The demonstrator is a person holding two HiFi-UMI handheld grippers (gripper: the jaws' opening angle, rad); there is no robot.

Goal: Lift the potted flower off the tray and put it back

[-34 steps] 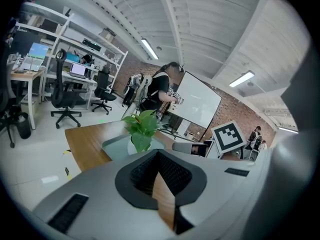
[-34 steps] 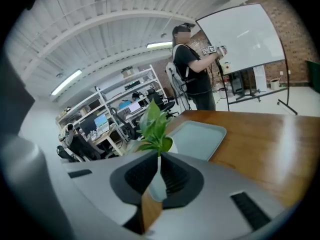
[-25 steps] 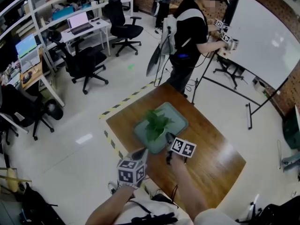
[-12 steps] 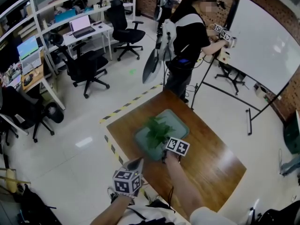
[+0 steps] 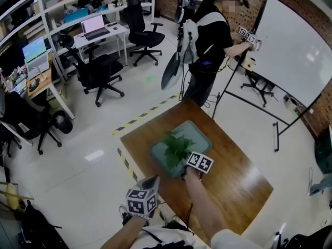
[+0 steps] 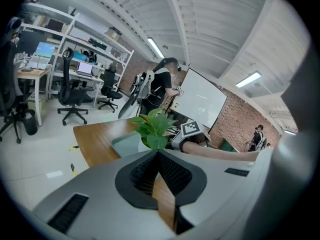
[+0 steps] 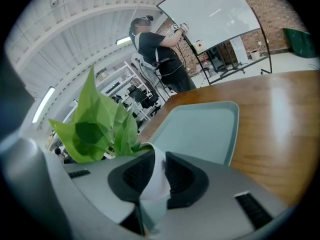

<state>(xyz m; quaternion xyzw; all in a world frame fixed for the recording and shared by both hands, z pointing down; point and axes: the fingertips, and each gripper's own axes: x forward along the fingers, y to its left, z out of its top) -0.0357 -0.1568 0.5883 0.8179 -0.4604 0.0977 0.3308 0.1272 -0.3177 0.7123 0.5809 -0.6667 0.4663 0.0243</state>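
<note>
Brought the right gripper point(image 7: 154, 159) in from the near right over the last second, down to the near side of the potted flower point(image 5: 175, 148). Spread wide half a second back, now closing on the pot's white wall, with that wall already between the pads and seemingly pinched from inside and outside the rim. Still standing on the pale green tray point(image 5: 196, 134), toward its near end, leaves reaching up and left in the right gripper view; no sign of lift yet. Lowered the left gripper point(image 6: 159, 155) a little toward the near left, by the near-left edge of the wooden table point(image 5: 236, 178) and well apart from the tray. Pressed together at the tips there, holding nothing, only bare wood seen through the slit lower down. As a judgement for the task: approach finished, grasp being taken, lift-off next and the return to the tray after that. Worth checking the bite before raising: a one-sided pinch on a thin rim, so likely to tilt the pot under the weight of soil and foliage. Best lifted straight up and slowly, kept upright, then set down on the same spot of the tray's flat floor before easing the claw apart. No role visible so far for the left side beyond waiting.
</note>
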